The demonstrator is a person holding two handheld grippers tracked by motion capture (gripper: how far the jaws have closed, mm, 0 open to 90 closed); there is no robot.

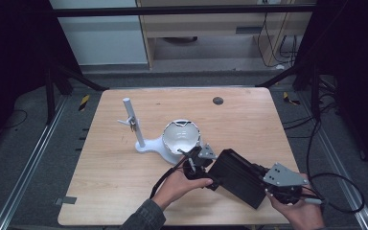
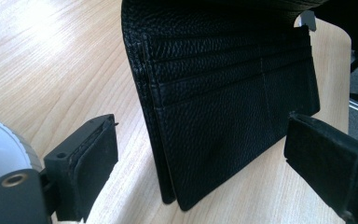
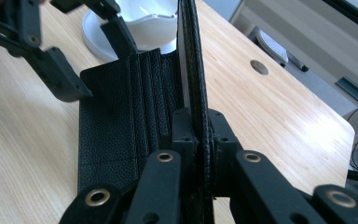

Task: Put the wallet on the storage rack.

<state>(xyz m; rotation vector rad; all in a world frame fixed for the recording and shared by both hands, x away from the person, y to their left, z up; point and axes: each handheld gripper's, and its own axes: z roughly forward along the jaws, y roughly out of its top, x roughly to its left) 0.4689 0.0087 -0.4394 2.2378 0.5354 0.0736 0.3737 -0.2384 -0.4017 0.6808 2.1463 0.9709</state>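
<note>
Rightward, right tool [image 3: 196, 126] clamped on black wallet's [image 3: 121, 121] flap; left tool [image 2: 200, 158] wide, untouching.

A light wooden table [image 1: 124, 191] stands on a grey floor. Near its middle is a white stand: a flat base [image 1: 148, 146], an upright post [image 1: 133, 122] with a small side arm [image 1: 123, 121], and beside the post a white bowl [image 1: 181, 136] with a wavy rim. The bowl's rim [image 3: 147, 18] also shows in the right gripper view. A small dark round disc [image 1: 217, 100] lies near the table's far edge. A grey strip of tape [image 1: 65, 201] sticks to the near left corner. On the floor are two yellow-and-black markers [image 1: 84, 102] [image 1: 292, 99], a metal rail [image 1: 26, 167] at the left, and, by a wooden cabinet [image 1: 211, 28], black cables [image 1: 284, 48].
</note>
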